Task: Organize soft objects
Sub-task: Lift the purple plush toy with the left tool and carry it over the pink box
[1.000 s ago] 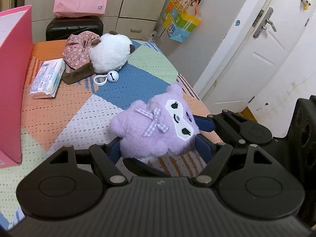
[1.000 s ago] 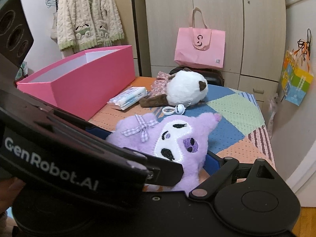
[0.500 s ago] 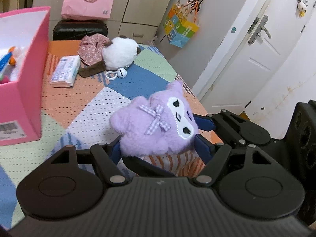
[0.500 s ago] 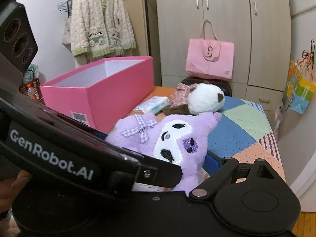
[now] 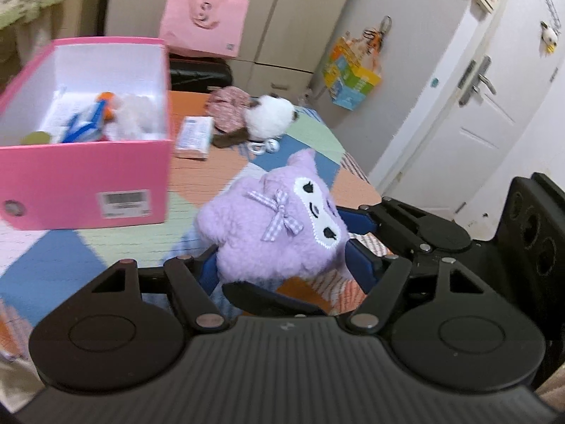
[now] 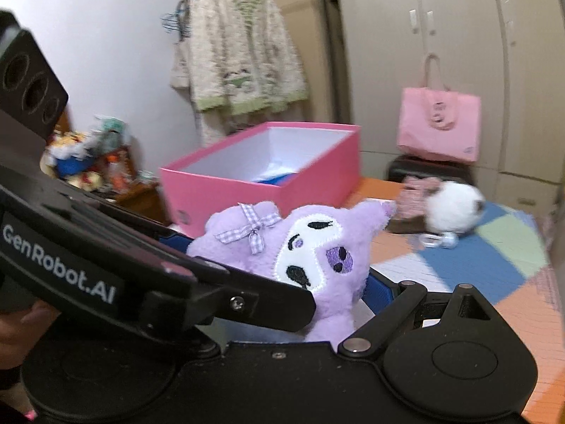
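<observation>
Pink box (image 5: 84, 180) at 9 o'clock in L wrist view, open top, few items inside. Barcode sticker (image 5: 123, 203) on front wall, print too blurred to read.

Purple plush (image 5: 279, 226) at centre, off quilt, pinched by both tools. L gripper (image 5: 282, 265) clamped on plush base. R gripper (image 6: 317, 275) clamped on it too.

Risks: soft fur squashes, may slip out mid-carry; tools pulling apart could tear or drop it; plush may clip box rim.

Writing: "GenRobot.AI" (image 6: 58, 268) on L tool, 9 o'clock in R wrist view.
</observation>
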The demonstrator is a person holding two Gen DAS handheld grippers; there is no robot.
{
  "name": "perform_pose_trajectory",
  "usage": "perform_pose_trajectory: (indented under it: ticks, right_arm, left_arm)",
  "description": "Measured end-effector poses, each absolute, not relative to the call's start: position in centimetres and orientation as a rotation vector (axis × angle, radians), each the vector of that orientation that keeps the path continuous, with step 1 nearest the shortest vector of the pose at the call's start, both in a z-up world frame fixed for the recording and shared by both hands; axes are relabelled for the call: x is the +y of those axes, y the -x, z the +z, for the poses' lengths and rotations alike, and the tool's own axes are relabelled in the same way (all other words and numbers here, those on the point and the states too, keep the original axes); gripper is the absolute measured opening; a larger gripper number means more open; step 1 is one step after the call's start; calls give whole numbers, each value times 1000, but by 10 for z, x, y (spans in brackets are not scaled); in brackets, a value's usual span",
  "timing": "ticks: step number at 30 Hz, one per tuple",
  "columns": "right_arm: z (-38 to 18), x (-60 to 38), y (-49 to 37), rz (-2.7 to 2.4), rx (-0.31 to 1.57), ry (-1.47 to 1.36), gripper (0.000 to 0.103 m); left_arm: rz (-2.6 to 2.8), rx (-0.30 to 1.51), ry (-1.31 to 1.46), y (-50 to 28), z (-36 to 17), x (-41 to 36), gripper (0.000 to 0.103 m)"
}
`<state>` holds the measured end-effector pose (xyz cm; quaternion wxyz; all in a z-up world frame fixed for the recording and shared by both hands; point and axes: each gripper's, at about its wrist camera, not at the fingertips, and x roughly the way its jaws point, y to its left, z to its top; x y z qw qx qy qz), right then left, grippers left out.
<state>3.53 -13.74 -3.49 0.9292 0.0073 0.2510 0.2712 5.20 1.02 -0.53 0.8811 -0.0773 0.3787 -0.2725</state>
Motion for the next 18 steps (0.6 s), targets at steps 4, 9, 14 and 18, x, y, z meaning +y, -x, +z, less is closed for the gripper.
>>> perform_pose_trajectory:
  ticks: [4, 9, 14, 18]
  right_arm:
    - [-23, -118, -39, 632, 506, -18, 95]
    - [-6, -96, -50, 674, 467, 10, 95]
    - [11, -77, -74, 700, 438, 11, 95]
    - [23, -65, -88, 716, 402, 46, 95]
  left_arm:
    - [-525, 777, 158, -48, 11, 30, 71]
    - [-493, 750, 159, -55, 29, 53, 71]
    - [-471, 707, 159, -71, 47, 69, 70]
    - [-461, 674, 155, -87, 59, 78, 70]
